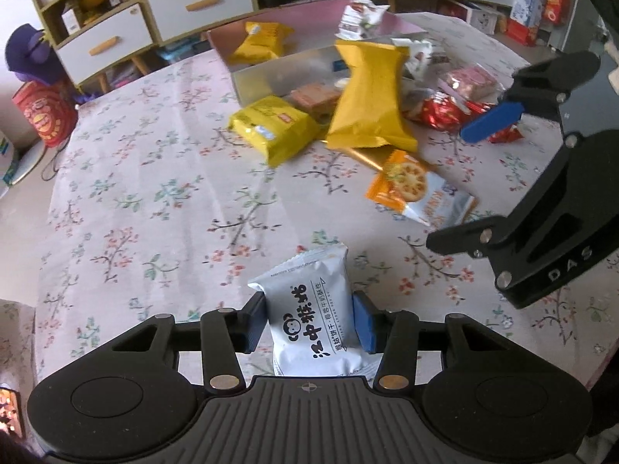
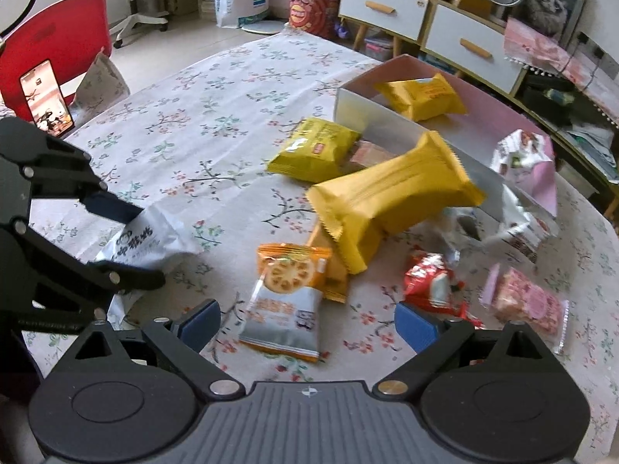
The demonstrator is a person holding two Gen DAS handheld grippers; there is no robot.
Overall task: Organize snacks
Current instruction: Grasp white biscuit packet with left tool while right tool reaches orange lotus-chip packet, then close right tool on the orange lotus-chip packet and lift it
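My left gripper is shut on a white snack packet with black lettering, both blue pads pressing its sides just above the floral tablecloth. In the right wrist view that packet sits in the left gripper at the left. My right gripper stands open, hovering over an orange and silver cracker packet. From the left wrist view the right gripper is beside that packet. A big yellow packet leans against the open box.
The box holds one yellow packet; another yellow one lies in front of it. Red and pink packets lie at the right. A red chair with a phone stands at the left table edge. Drawer cabinets line the back.
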